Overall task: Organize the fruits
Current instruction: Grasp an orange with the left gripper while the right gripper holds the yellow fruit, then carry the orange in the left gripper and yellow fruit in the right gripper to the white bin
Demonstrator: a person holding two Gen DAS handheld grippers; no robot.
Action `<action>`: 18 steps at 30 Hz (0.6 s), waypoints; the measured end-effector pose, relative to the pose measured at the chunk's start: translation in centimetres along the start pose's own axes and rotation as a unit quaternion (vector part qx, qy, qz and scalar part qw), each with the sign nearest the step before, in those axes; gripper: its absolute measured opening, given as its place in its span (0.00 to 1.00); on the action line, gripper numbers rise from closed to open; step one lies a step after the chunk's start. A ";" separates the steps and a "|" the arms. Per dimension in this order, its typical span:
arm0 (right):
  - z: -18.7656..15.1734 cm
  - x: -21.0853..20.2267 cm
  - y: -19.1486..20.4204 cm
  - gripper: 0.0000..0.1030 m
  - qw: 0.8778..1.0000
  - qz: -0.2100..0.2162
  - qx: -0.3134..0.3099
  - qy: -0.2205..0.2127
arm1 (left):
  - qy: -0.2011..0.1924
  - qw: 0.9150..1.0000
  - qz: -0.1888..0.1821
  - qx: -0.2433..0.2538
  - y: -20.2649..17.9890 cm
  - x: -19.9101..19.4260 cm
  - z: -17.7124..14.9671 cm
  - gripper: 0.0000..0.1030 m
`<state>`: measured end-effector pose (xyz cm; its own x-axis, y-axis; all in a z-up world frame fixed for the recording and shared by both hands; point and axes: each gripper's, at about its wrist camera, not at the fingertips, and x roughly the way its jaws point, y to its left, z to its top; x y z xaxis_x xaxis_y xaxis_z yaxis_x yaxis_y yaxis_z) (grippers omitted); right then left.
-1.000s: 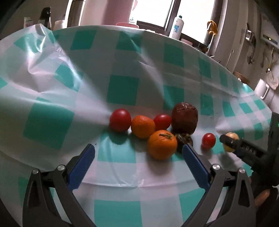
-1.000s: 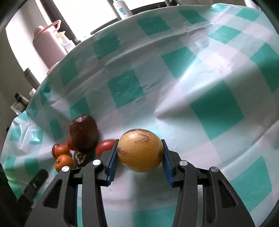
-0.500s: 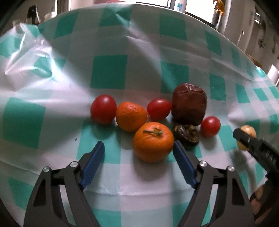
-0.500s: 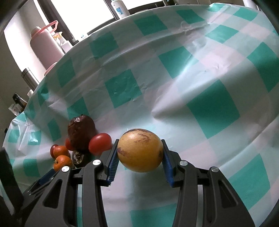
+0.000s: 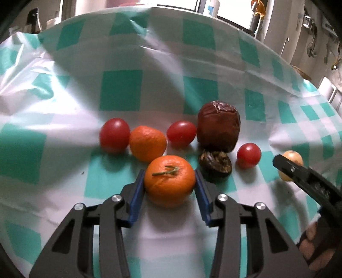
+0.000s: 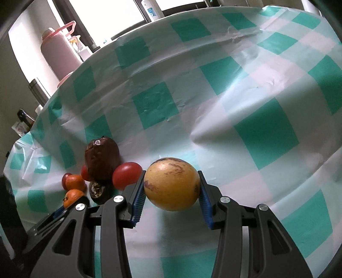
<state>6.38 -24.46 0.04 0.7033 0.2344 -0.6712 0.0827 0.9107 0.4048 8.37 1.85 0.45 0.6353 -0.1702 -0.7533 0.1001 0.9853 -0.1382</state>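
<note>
My left gripper (image 5: 170,181) is shut on an orange mandarin (image 5: 169,180) with a green stem, resting on the checked cloth. Behind it lie a second mandarin (image 5: 147,142), three red tomatoes (image 5: 114,134) (image 5: 181,133) (image 5: 248,155), a large wrinkled dark-red fruit (image 5: 218,126) and a small dark shrivelled fruit (image 5: 214,165). My right gripper (image 6: 171,188) is shut on a yellow speckled fruit (image 6: 171,183), right of the cluster. That fruit (image 5: 291,162) and the right gripper's finger (image 5: 299,173) show at the right of the left wrist view.
The table carries a wrinkled white and teal checked plastic cloth (image 6: 245,89). Beyond its far edge stand a pink jug (image 6: 58,55), a steel flask (image 6: 38,90) and a white bottle (image 6: 149,9). A raised fold of cloth (image 5: 32,85) lies at the left.
My left gripper moved forward and down over the stemmed mandarin and closed on it. My right gripper kept hold of the yellow fruit and shifted slightly towards the cluster.
</note>
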 end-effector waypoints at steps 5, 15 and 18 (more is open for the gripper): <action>-0.1 0.0 -0.5 0.44 1.000 0.009 0.008 0.002 | -0.002 1.000 -0.017 -0.026 1.2 -2.6 -1.8 0.43; 0.0 -0.2 -0.7 0.44 1.000 0.018 0.014 0.003 | -0.018 0.999 0.003 -0.051 2.3 -4.3 -3.5 0.43; 0.0 -0.2 -0.8 0.44 1.000 0.022 0.018 0.003 | -0.023 0.998 0.007 -0.052 2.4 -4.5 -3.5 0.43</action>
<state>6.23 -25.28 -0.16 0.7030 0.2762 -0.6553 0.0773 0.8863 0.4565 3.04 4.94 1.29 0.6713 -0.1530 -0.7252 0.0126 0.9807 -0.1952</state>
